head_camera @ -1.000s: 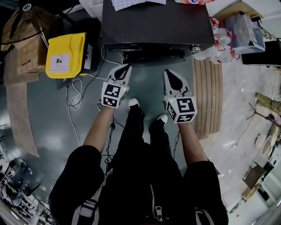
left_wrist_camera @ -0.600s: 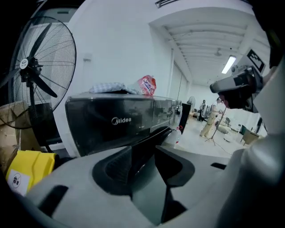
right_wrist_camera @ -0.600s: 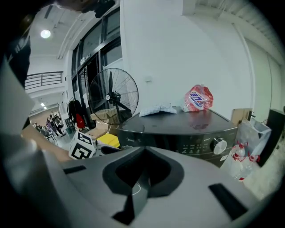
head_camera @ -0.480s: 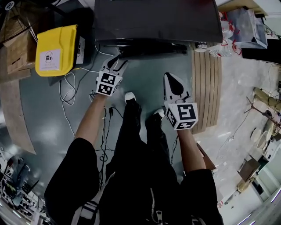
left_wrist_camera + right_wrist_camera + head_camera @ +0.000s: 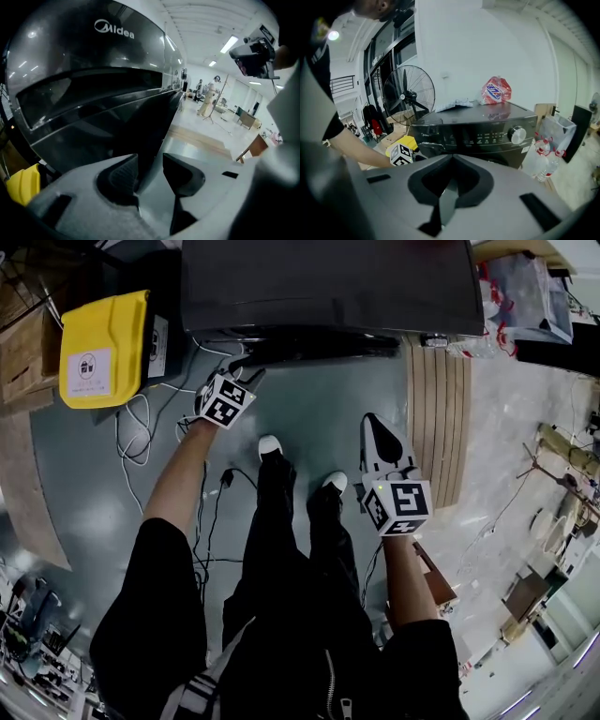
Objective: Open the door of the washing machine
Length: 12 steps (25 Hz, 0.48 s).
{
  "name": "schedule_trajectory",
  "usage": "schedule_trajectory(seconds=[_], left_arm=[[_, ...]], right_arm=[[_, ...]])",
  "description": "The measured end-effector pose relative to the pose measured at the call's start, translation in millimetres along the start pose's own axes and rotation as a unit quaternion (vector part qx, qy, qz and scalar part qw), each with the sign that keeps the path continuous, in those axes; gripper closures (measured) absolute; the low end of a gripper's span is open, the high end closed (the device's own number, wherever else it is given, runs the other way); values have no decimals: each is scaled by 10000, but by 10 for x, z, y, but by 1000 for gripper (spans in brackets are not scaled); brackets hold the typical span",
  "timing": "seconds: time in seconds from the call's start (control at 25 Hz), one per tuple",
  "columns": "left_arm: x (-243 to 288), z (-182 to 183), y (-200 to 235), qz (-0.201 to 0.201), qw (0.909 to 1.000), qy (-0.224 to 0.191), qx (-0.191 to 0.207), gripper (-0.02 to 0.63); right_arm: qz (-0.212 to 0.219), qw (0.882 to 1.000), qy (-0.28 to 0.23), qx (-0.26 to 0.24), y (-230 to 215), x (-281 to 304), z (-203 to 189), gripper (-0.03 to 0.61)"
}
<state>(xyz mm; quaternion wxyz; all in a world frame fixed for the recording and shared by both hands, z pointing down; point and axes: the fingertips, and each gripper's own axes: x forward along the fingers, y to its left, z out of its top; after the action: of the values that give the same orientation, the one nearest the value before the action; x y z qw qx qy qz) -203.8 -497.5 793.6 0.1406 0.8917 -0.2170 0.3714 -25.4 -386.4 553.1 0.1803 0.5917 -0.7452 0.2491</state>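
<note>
The dark washing machine (image 5: 328,282) stands ahead of me, its round glass door (image 5: 93,108) filling the left gripper view. My left gripper (image 5: 246,369) is low at the door's left side. In the left gripper view the door's dark edge runs down into the gap of the left gripper (image 5: 150,171). Its jaws are closing, wide apart, and the pads do not press on the edge. My right gripper (image 5: 372,423) hangs back above the floor, shut and empty. The right gripper view shows the right gripper (image 5: 452,161) facing the machine's front (image 5: 483,133) and the left gripper's marker cube (image 5: 400,154).
A yellow box (image 5: 103,348) and loose cables (image 5: 141,427) lie left of the machine. A slatted wooden panel (image 5: 441,418) and water bottles (image 5: 543,154) are on its right. A standing fan (image 5: 408,101) is behind, and a detergent bag (image 5: 496,90) sits on top.
My left gripper dropped and reached forward to the door's left edge, and its jaws went from shut to wide apart. The right gripper sank a little and drifted back.
</note>
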Motion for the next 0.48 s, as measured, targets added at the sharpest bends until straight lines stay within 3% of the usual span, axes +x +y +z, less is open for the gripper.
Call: schedule_trajectory(seconds=[0.12, 0.24, 0.36, 0.48], left_arm=[[131, -105, -40, -91, 9997, 165, 139, 473], [177, -147, -6, 167, 9998, 93, 103, 526], [155, -177, -48, 386, 9992, -23, 82, 540], [119, -244, -183, 304, 9994, 23, 167, 543]], right_arm=[[-79, 9999, 78, 67, -138, -62, -97, 574], [-100, 9998, 149, 109, -215, -101, -238, 574], [-126, 9995, 204, 187, -260, -161, -400, 574], [-116, 9993, 210, 282, -294, -217, -495, 574]])
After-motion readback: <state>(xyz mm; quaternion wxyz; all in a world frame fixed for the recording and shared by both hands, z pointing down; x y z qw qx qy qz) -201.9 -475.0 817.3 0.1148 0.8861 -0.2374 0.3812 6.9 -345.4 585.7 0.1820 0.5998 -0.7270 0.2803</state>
